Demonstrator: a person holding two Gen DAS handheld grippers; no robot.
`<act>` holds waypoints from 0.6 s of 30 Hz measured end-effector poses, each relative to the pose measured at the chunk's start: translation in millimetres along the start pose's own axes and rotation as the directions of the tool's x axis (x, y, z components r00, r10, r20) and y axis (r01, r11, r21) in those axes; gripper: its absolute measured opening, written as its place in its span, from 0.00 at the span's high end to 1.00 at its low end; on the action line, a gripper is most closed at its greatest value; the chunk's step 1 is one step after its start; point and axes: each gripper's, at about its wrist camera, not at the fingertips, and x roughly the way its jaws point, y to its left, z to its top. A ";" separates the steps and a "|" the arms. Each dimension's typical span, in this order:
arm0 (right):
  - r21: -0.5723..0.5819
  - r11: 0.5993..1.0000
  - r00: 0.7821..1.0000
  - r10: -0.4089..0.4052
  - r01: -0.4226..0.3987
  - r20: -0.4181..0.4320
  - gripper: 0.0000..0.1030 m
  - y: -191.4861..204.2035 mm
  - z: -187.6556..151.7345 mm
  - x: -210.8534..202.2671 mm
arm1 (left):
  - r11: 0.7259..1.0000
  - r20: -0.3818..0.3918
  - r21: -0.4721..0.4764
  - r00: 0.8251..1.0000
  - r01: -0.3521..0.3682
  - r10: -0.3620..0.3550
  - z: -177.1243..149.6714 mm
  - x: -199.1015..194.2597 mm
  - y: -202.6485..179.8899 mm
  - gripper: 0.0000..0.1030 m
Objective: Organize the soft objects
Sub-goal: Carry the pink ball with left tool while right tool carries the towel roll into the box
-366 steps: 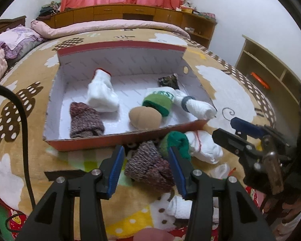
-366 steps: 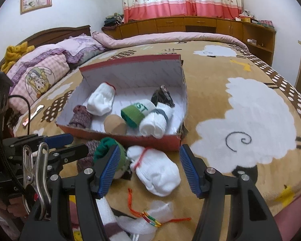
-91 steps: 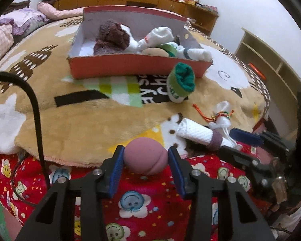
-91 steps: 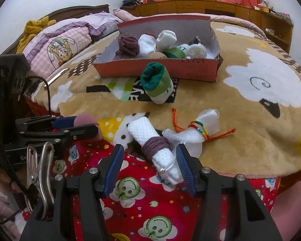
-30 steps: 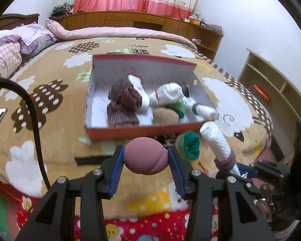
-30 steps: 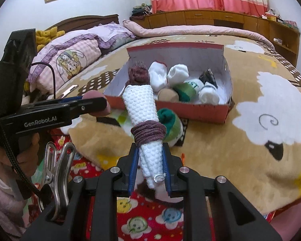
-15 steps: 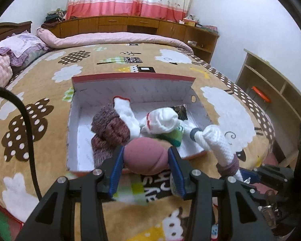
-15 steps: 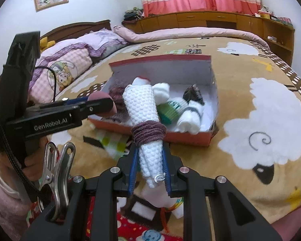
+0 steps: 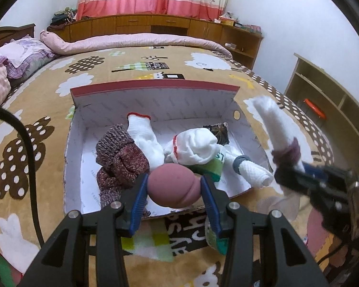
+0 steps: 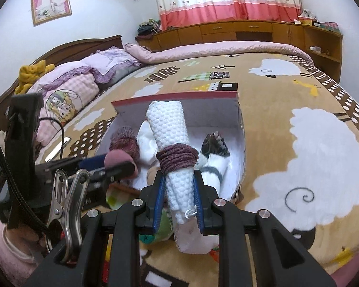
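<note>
Left wrist view is showing the left tool [image 9: 174,189] clamping a pink ball-shaped soft bundle [image 9: 173,186] over the near edge of the red cardboard box [image 9: 155,88], which is sitting on the bed [image 9: 36,124]. Rolled socks [image 9: 122,157] are lying inside the box. Right wrist view is showing the right tool [image 10: 179,198] gripping a white rolled towel [image 10: 170,129], bound by a maroon band [image 10: 177,157], and tilting it toward the box.

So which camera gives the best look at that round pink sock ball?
The left wrist view: the round pink sock ball sits centred and whole, pinched by the left gripper. The right wrist view shows only its edge, seen side-on behind the gripper's fingers.
</note>
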 end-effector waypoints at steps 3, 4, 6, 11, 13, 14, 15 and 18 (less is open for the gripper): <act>0.005 1.000 1.000 -0.006 0.006 0.003 0.78 -2.7 4.3 5.9 | 1.000 -0.007 0.002 1.000 0.005 -0.005 0.5 5.3 -1.3 0.54; 0.008 1.000 1.000 -0.009 0.009 0.002 0.78 -4.2 5.8 8.5 | 1.000 -0.007 0.003 1.000 0.003 -0.003 0.2 6.6 -1.9 0.54; 0.018 1.000 1.000 -0.012 0.012 0.000 0.78 -7.5 7.9 14.4 | 1.000 -0.009 0.004 1.000 0.000 0.000 -0.1 9.8 -2.6 0.54; 0.046 0.999 1.000 -0.025 0.025 -0.004 0.77 -16.8 12.4 27.6 | 1.000 -0.017 0.000 1.000 -0.005 0.005 2.1 17.6 -3.5 0.54; 0.055 0.998 1.000 -0.029 0.029 -0.001 0.77 -19.4 13.8 31.2 | 1.000 -0.016 -0.002 1.000 -0.010 0.010 3.2 19.1 -3.1 0.54; 0.058 0.998 0.999 -0.034 0.034 -0.001 0.77 -21.1 14.6 33.8 | 1.000 -0.016 -0.002 1.000 -0.012 0.011 3.6 19.8 -2.4 0.54; 0.059 0.998 0.999 -0.039 0.039 -0.002 0.77 -22.0 15.1 35.7 | 1.000 -0.017 -0.003 1.000 -0.013 0.013 3.9 20.6 -2.2 0.54; 0.061 0.997 0.998 -0.055 0.055 -0.011 0.77 -24.5 15.9 43.0 | 1.000 -0.020 -0.009 1.000 -0.014 0.014 5.5 24.0 -0.8 0.54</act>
